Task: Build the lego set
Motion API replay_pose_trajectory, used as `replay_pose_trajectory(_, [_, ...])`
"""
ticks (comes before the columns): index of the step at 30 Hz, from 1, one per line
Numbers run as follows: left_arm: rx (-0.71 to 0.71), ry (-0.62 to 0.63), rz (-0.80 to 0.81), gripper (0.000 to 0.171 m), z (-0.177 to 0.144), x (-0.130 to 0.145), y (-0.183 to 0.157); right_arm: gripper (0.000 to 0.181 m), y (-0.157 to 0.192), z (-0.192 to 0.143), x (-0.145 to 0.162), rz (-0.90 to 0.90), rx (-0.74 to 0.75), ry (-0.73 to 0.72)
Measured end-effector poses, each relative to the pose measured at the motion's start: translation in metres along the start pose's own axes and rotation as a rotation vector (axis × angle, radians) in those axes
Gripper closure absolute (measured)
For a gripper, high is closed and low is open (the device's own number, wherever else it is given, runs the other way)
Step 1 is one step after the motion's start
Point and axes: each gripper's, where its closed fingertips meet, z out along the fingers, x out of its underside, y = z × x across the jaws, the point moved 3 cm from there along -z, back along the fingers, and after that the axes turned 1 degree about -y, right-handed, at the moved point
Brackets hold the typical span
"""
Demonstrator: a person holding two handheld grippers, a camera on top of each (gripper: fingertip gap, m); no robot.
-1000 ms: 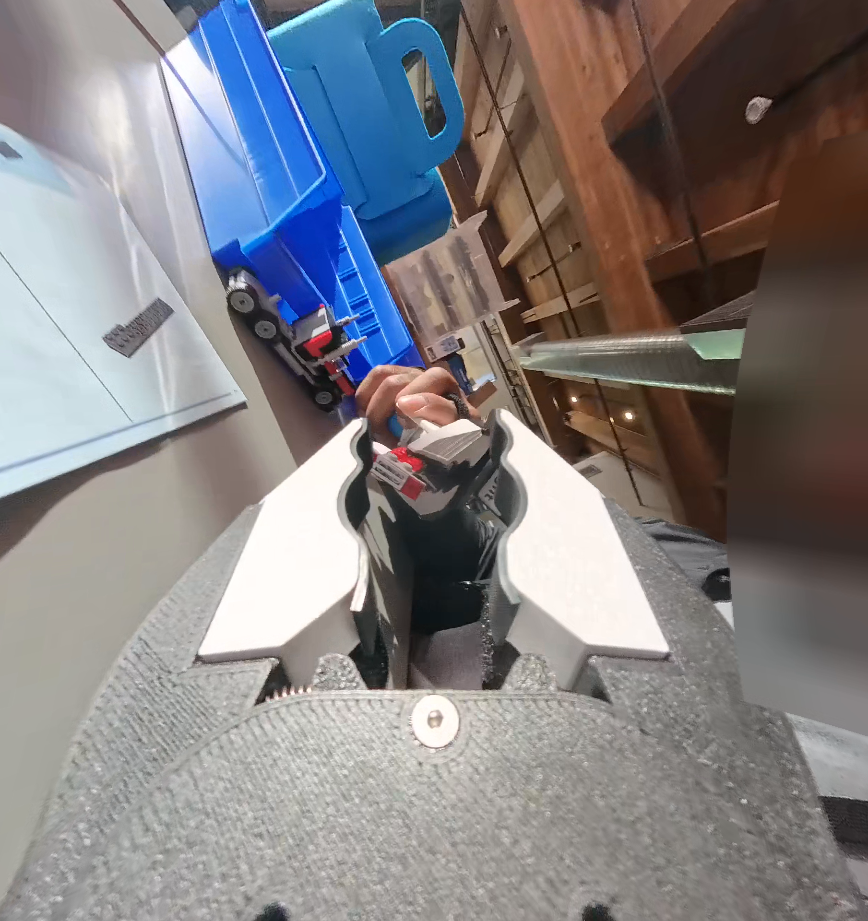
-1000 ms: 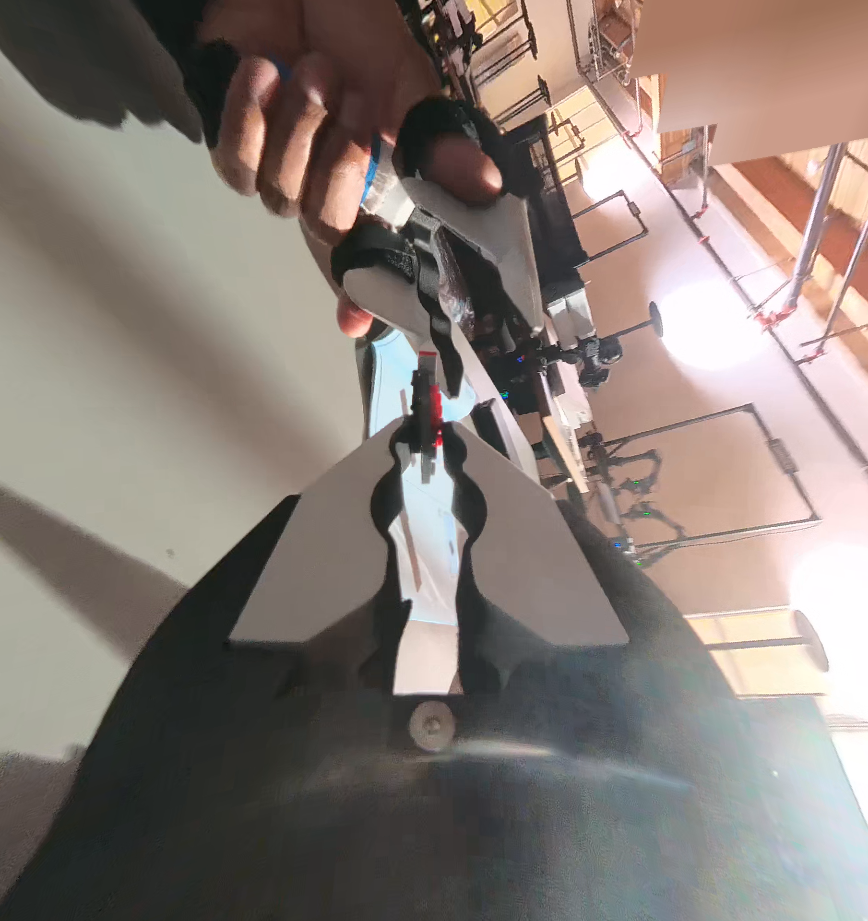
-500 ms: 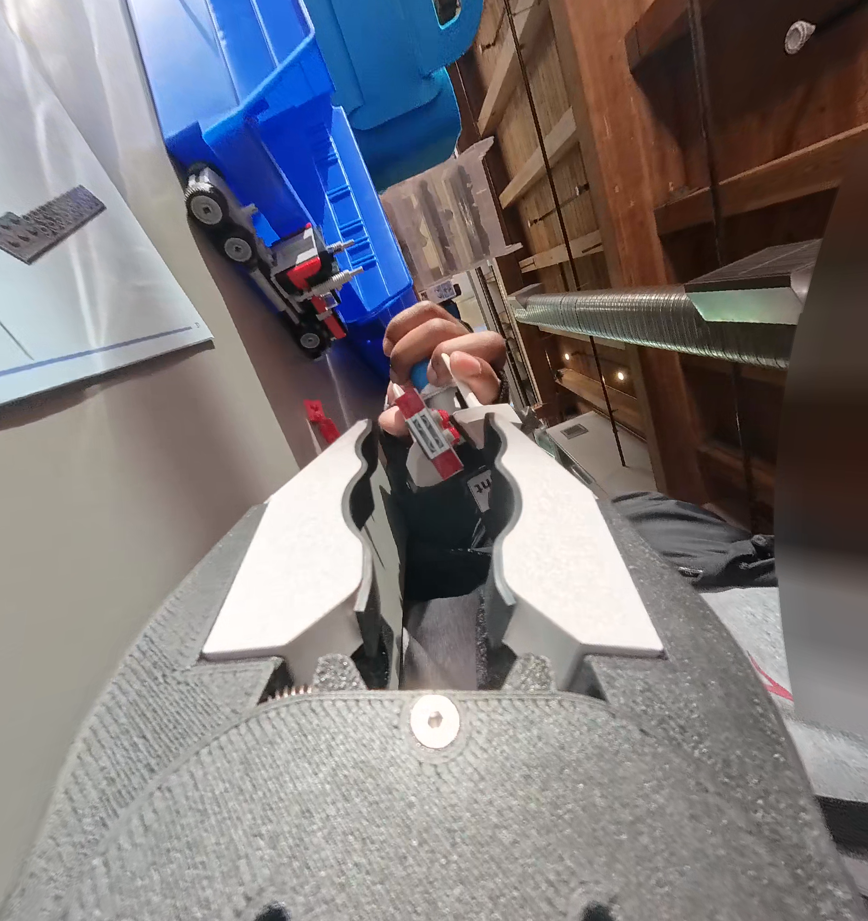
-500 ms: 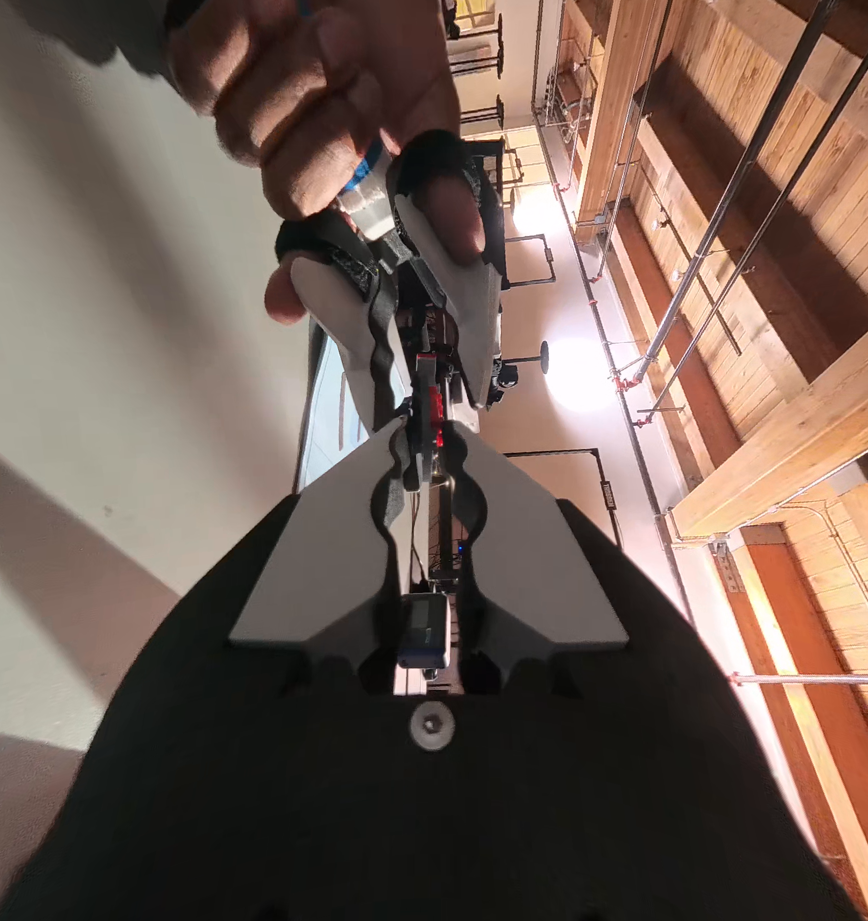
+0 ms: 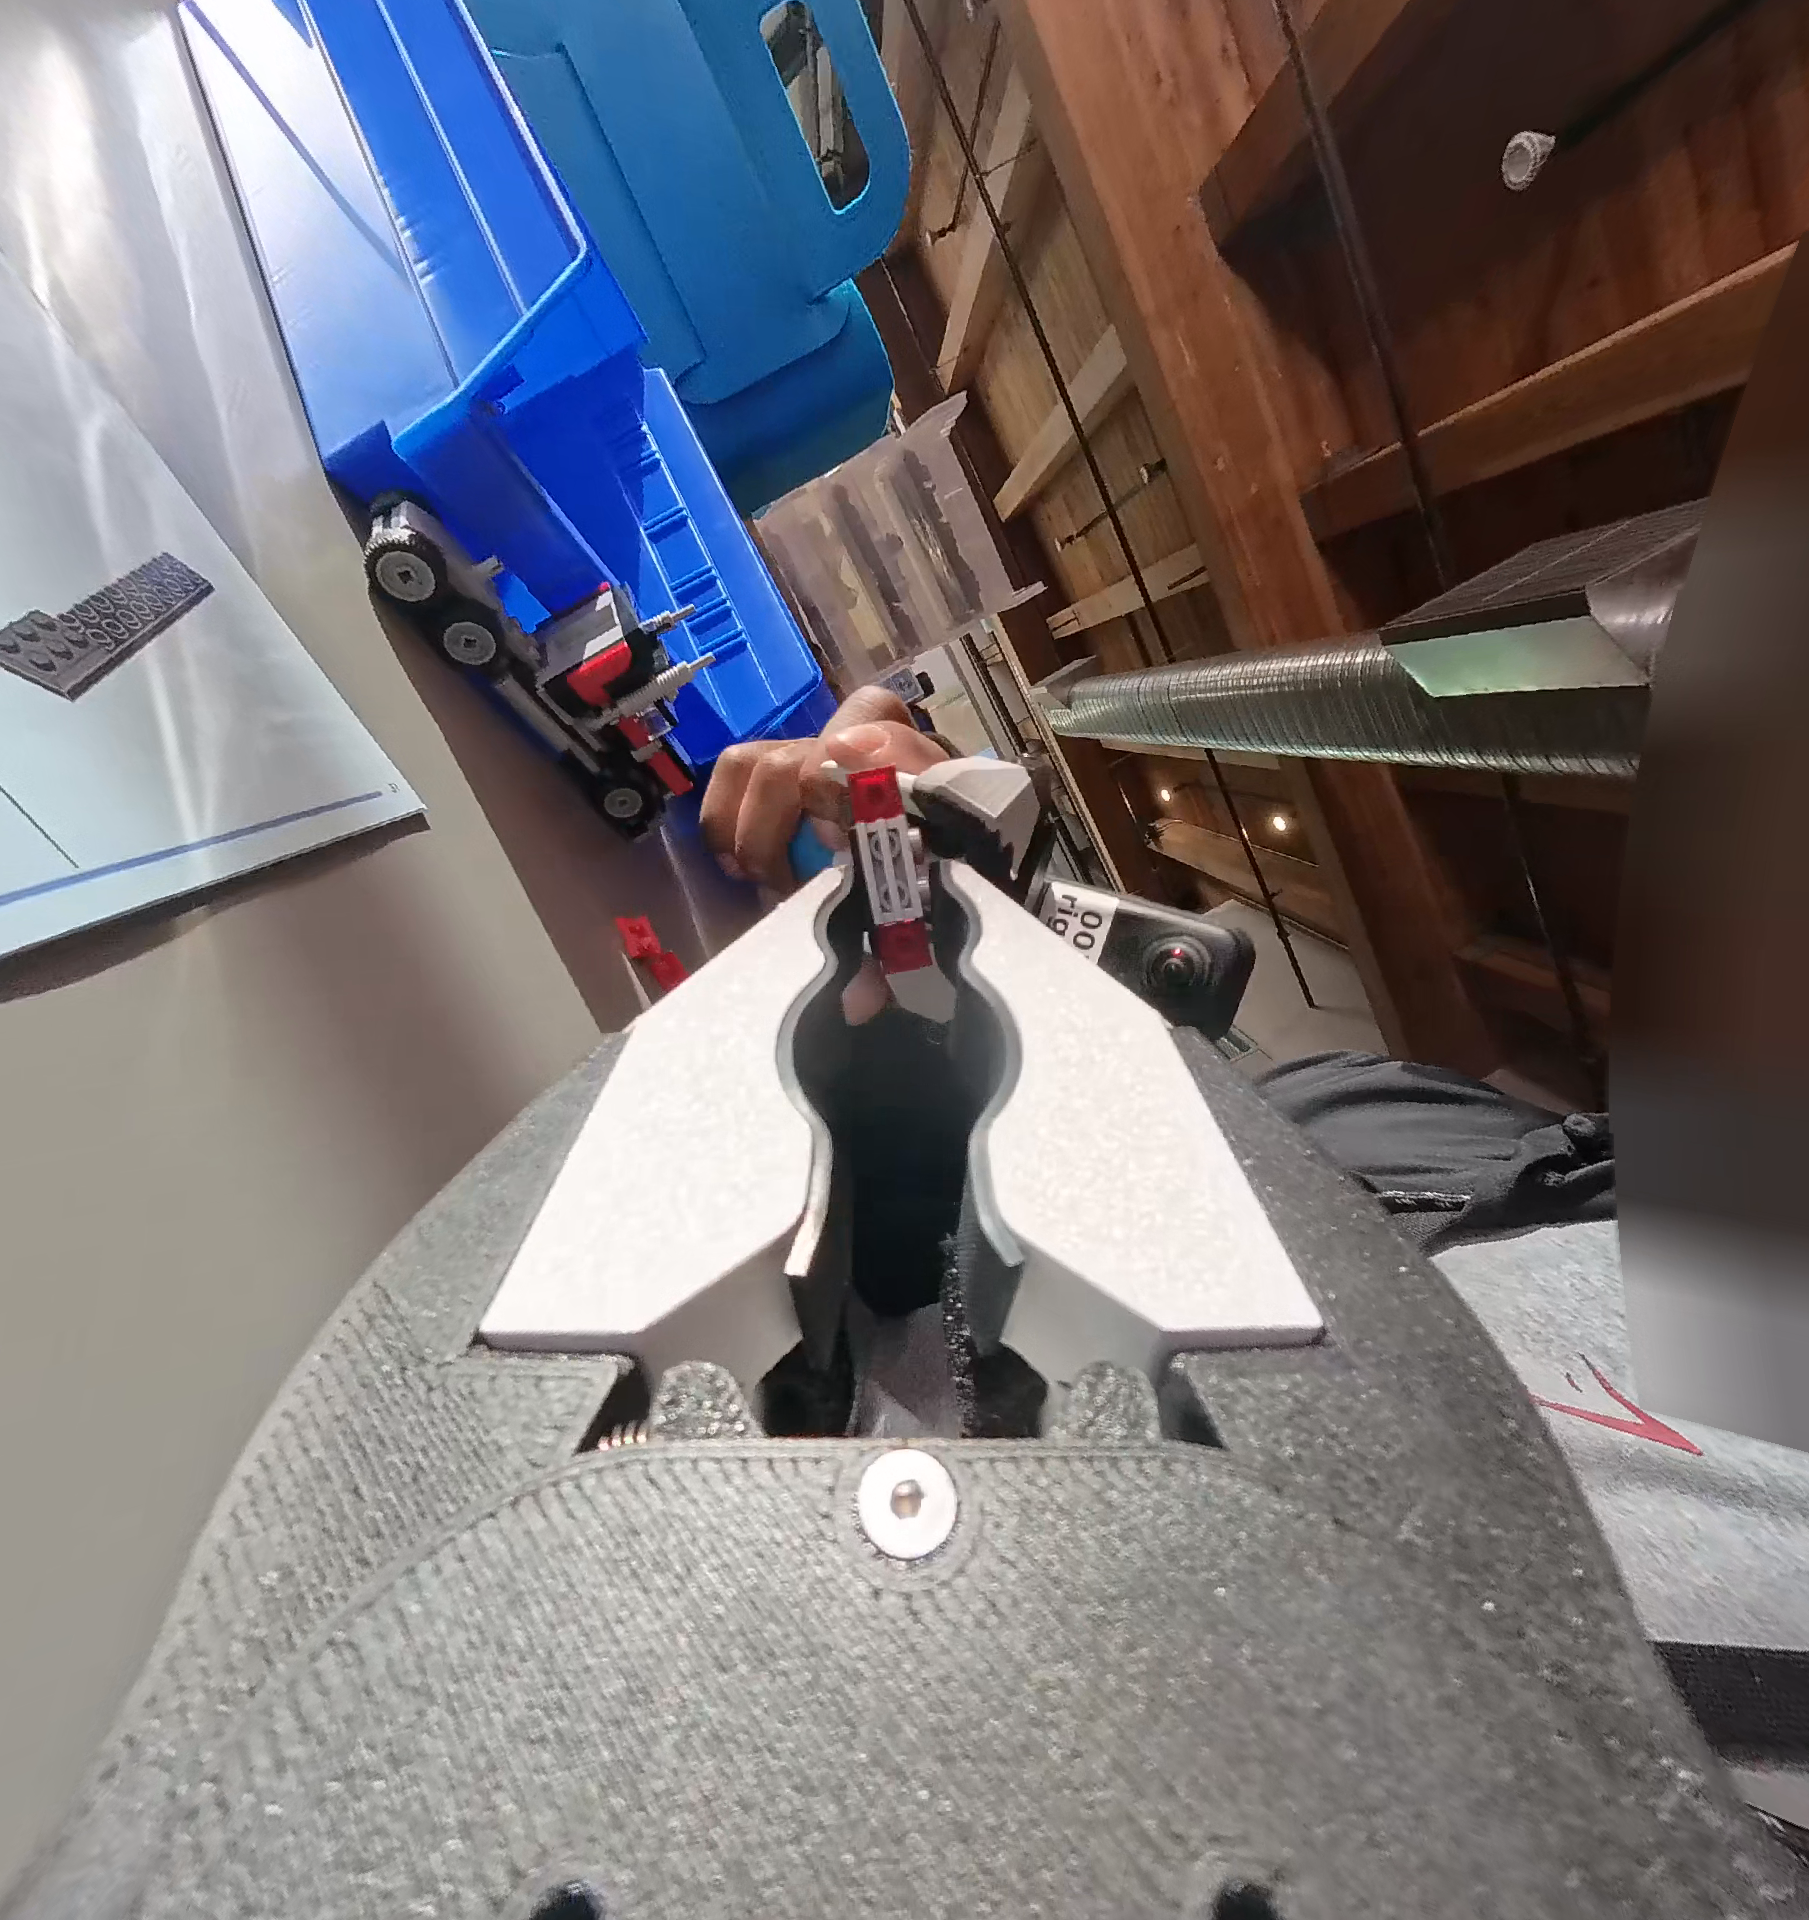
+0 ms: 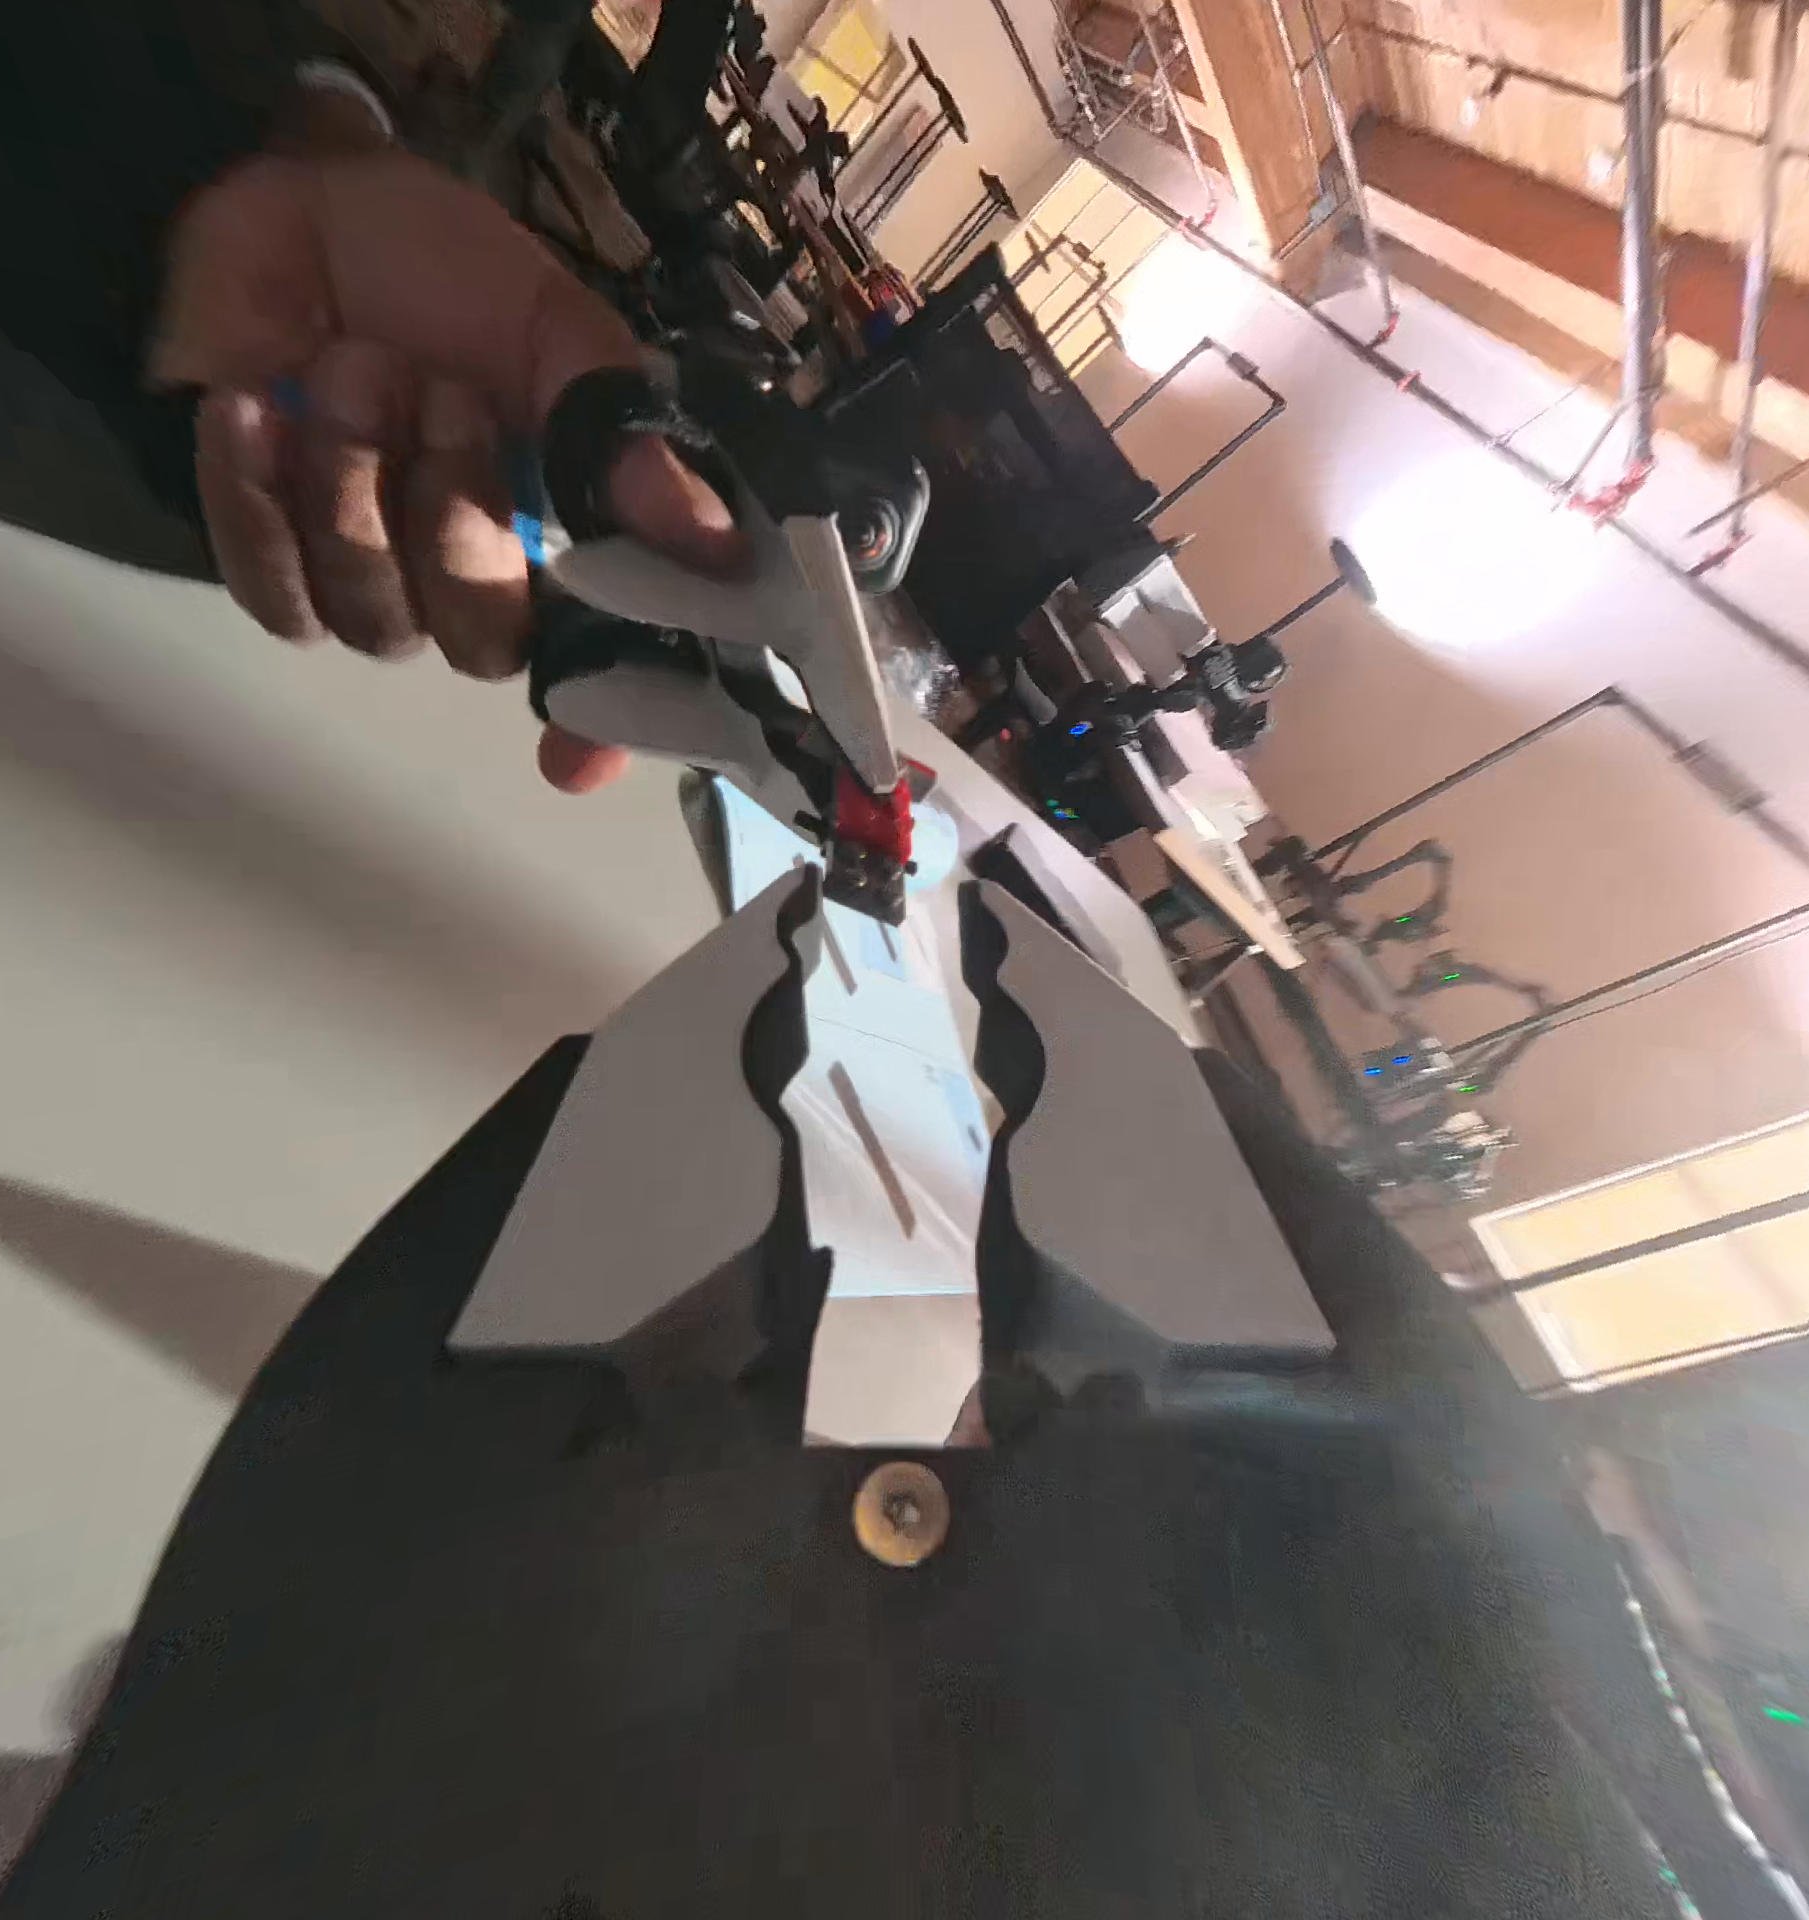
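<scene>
In the left wrist view my left gripper (image 5: 889, 896) is shut on a small red and grey lego assembly (image 5: 882, 868), held up in the air above the grey table. My right gripper's fingers (image 5: 967, 798) and the hand holding them show just beyond it. In the right wrist view my right gripper (image 6: 885, 896) is open and empty. Just beyond its tips the left gripper's fingers (image 6: 843, 665) pinch the red assembly (image 6: 872, 826). A partly built lego truck (image 5: 531, 665) lies on the table against a blue bin.
Blue plastic bins (image 5: 484, 312) stand at the table's far side. An open instruction booklet (image 5: 100, 675) lies to the left; it also shows in the right wrist view (image 6: 879, 1101). A loose red piece (image 5: 642, 940) lies on the table near my fingers. The grippers are tip to tip, or close to it.
The small assembly has passed from my right gripper to my left. The left jaws closed on it and the right jaws opened and drew back slightly.
</scene>
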Motion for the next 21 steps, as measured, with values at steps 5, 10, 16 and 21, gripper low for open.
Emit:
replay_pose_trajectory(5, [-0.002,0.008,0.019,0.158,0.002,0.002,-0.001,0.156,0.0,0.001,0.004,0.127,-0.063,0.012])
replay_pose_trajectory(10, [0.014,0.041,0.029,0.153,0.005,0.005,-0.003,0.163,0.003,-0.003,0.0,0.14,-0.109,-0.031])
replay_pose_trajectory(16, [0.033,0.068,0.029,0.158,0.009,0.012,-0.006,0.162,0.004,-0.004,0.001,0.119,-0.107,-0.035])
replay_pose_trajectory(21, [0.027,0.011,0.004,0.158,0.007,0.006,-0.004,0.146,-0.006,-0.018,0.01,0.147,-0.073,0.072])
